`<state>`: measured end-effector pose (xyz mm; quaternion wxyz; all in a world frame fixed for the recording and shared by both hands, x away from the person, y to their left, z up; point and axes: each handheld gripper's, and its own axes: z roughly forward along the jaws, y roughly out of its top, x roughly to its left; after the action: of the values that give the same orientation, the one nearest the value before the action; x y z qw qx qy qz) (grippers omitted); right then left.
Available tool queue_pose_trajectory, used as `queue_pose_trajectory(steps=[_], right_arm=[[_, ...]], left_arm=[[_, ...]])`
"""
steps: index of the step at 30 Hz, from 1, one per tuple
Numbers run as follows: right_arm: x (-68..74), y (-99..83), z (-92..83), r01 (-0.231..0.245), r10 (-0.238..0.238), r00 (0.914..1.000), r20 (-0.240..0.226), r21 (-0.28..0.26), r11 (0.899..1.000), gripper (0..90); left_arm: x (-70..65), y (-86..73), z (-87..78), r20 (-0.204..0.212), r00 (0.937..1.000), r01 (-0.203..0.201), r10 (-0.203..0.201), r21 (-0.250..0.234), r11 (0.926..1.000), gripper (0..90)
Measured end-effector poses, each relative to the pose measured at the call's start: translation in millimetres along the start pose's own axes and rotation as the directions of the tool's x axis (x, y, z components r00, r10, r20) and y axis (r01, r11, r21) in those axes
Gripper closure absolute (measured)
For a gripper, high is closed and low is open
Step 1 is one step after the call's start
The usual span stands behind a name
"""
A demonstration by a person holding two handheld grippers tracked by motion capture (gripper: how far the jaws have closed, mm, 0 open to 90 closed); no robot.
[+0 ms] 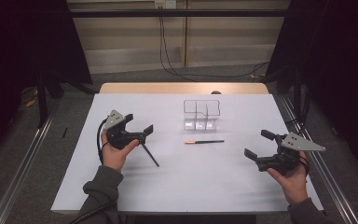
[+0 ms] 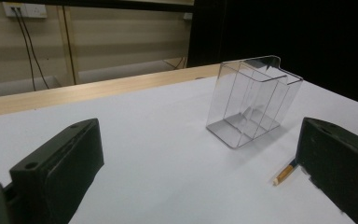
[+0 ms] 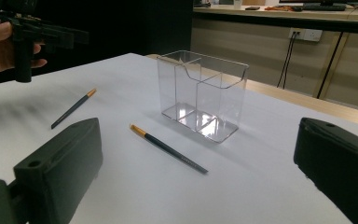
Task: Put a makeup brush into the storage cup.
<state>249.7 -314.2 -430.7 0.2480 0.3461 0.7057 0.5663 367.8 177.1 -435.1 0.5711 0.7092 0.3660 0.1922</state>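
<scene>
A clear acrylic organizer point(image 1: 201, 114) with three compartments stands upright at the table's middle back, also in the left gripper view point(image 2: 254, 100) and the right gripper view point(image 3: 203, 95). One dark pencil with an orange end point(image 1: 204, 141) lies just in front of it point(image 3: 168, 148); its orange tip point(image 2: 284, 174) peeks past a jaw. A second dark pencil point(image 1: 150, 155) lies on the sheet under the left hand point(image 3: 72, 108). My left gripper point(image 1: 140, 123) hangs open above the table, empty point(image 2: 200, 177). My right gripper point(image 1: 258, 143) is open and empty at the right point(image 3: 198, 172).
A white sheet point(image 1: 186, 186) covers the table, with a bare wooden strip point(image 1: 182, 88) along the far edge. Dark curtains flank both sides. Metal rails point(image 1: 25, 158) run along the floor beside the table. Cables hang on the back wall point(image 1: 165, 46).
</scene>
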Motion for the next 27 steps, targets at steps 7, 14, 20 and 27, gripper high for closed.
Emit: queue_pose_trajectory(steps=[7,14,20,27], right_arm=[[0.8,-0.4,1.3,0.002,-0.002,0.9999,0.010,-0.005,1.000,0.6],[1.0,-0.5,1.6,0.007,-0.007,0.9999,0.015,-0.004,1.000,0.6],[1.0,-0.9,1.6,-0.001,0.001,0.9999,0.012,0.000,1.000,0.6],[1.5,-0.5,2.1,0.015,-0.015,0.9999,-0.005,0.008,1.000,0.5]], left_arm=[[0.9,3.1,2.3,-0.009,1.0000,0.003,-0.003,0.043,0.9991,0.6],[1.4,5.8,6.9,-0.030,0.9995,-0.001,0.005,0.122,0.9925,0.6],[3.7,9.0,10.7,-0.031,0.9995,0.017,-0.011,0.205,0.9785,0.6],[6.3,10.6,12.2,-0.044,0.9988,0.034,-0.023,0.260,0.9651,0.2]])
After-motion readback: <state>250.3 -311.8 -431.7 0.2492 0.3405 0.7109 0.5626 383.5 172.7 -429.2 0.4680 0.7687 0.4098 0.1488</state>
